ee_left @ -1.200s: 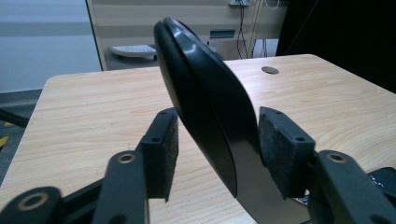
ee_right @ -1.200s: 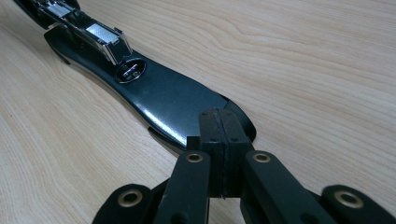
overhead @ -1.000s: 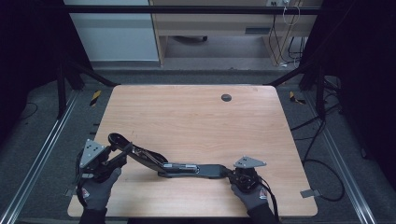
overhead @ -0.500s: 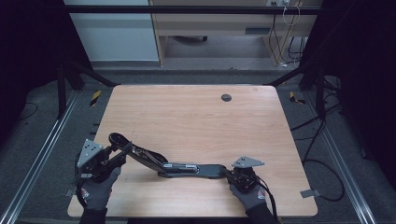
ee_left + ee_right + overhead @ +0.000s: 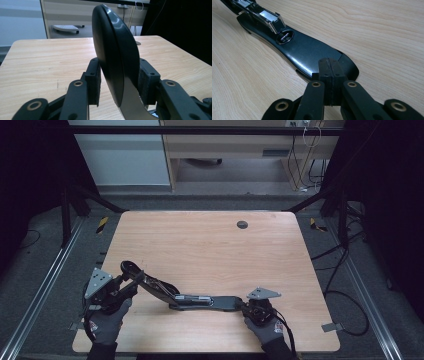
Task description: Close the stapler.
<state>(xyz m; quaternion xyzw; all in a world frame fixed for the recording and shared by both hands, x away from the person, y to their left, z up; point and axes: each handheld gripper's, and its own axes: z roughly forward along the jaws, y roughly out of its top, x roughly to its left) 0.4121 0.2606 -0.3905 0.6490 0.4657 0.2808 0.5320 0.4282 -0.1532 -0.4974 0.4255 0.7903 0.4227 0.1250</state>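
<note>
The long black metal-and-plastic stapler (image 5: 175, 295) lies swung open on the wooden table (image 5: 210, 245); the left gripper (image 5: 122, 287) has just been closing around its raised handle (image 5: 115, 50) (one pad seems not yet to touch), while the right gripper (image 5: 250, 309), jaws shut together, presses its base (image 5: 307, 55) down, leaving the closing undone.

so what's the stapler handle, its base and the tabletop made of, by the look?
Stapler handle: likely black plastic, glossy, with a moulded seam; bare metal shows under it. Base: smooth black, satin sheen, plastic or coated metal; the magazine on it looks like bright steel. Tabletop: light wood-grain, probably laminate.
</note>
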